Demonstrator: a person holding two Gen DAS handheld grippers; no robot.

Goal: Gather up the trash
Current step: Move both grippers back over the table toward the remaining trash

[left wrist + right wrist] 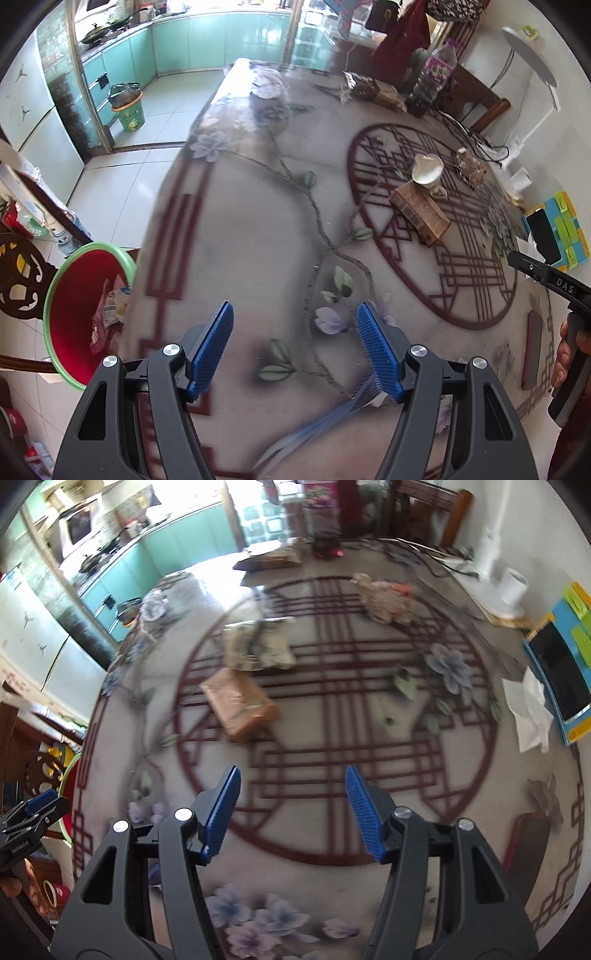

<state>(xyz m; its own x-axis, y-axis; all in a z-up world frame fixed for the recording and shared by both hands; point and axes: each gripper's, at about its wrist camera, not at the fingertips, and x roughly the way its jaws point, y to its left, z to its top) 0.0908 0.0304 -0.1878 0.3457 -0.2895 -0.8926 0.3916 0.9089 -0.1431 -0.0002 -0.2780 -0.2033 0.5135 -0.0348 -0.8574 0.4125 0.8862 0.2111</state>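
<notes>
My left gripper (294, 308) hangs open over the flowered tablecloth, with nothing between its blue pads. Left of it, below the table edge, stands a red bin with a green rim (50, 295) that holds wrappers. My right gripper (291, 771) is also open and empty above the round lattice pattern. Ahead of it lie a brown cardboard box (240, 705), a crumpled grey packet (258, 646), a crumpled wrapper (388, 598) and a white tissue (530, 712). In the left wrist view the box (419, 214) lies far right, beside a white crumpled cup (428, 168).
A phone on a blue-green pad (557, 672) and a white cup (513, 587) sit at the right edge. A flat red case (524, 842) lies near the front right. Bottles and boxes (432, 74) stand at the far end. A carved wooden chair (18, 280) is behind the bin.
</notes>
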